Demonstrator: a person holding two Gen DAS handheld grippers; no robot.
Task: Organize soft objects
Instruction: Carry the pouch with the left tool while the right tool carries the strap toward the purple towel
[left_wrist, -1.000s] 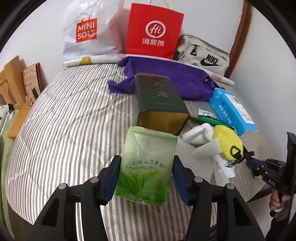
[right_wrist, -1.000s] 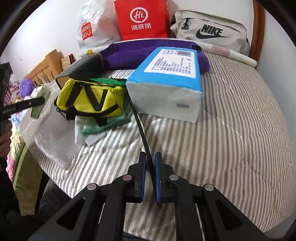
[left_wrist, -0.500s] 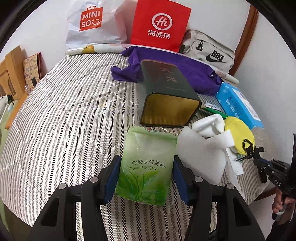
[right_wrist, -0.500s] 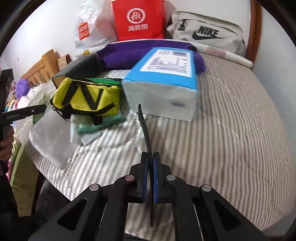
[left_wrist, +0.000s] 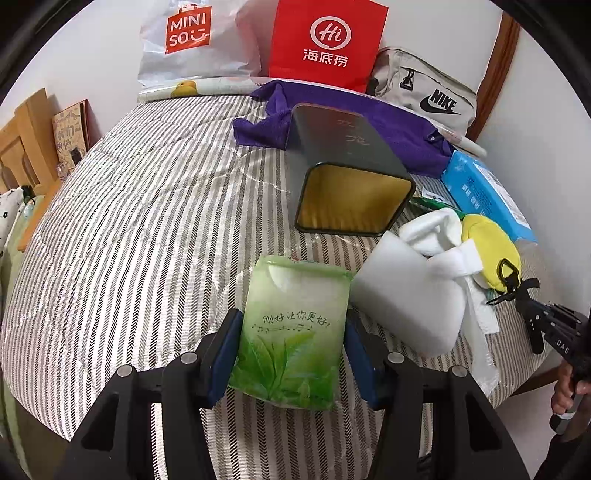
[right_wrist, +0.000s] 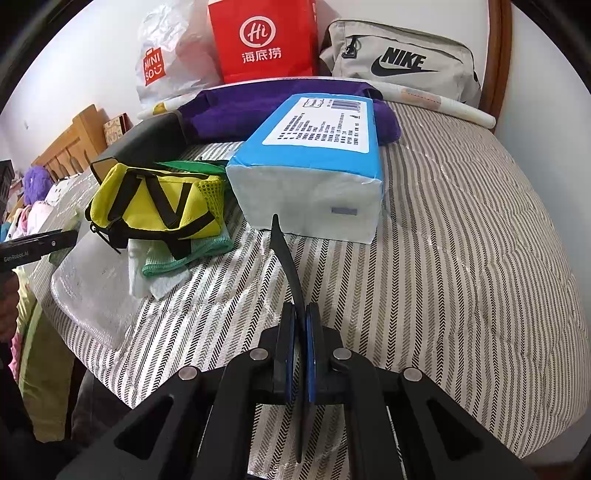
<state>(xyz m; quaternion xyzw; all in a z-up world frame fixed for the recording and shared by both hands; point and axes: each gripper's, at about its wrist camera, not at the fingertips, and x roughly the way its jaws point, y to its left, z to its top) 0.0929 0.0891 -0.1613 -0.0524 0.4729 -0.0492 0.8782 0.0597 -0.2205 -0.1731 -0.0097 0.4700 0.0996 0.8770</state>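
Observation:
My left gripper (left_wrist: 291, 347) is shut on a green tissue pack (left_wrist: 293, 325) and holds it over the striped bed (left_wrist: 140, 229), just in front of a dark tin box (left_wrist: 347, 173) lying on its side with its gold opening toward me. My right gripper (right_wrist: 300, 328) is shut on a thin black strap (right_wrist: 286, 254) that runs forward toward the blue tissue pack (right_wrist: 317, 162). A yellow pouch (right_wrist: 155, 203) lies left of that pack on white and green cloths (right_wrist: 166, 266). The pouch (left_wrist: 491, 251) and white cloths (left_wrist: 424, 258) also show in the left wrist view.
A purple towel (left_wrist: 402, 129) lies behind the tin. A MINISO bag (left_wrist: 188, 44), a red paper bag (left_wrist: 325, 40) and a grey Nike bag (left_wrist: 424, 92) stand against the wall. A wooden headboard (left_wrist: 22, 136) is at the left. The bed edge is close to me.
My left gripper has carried the green tissue pack forward, closer to the tin's opening. My right gripper has lifted the black strap slightly and stayed shut on it.

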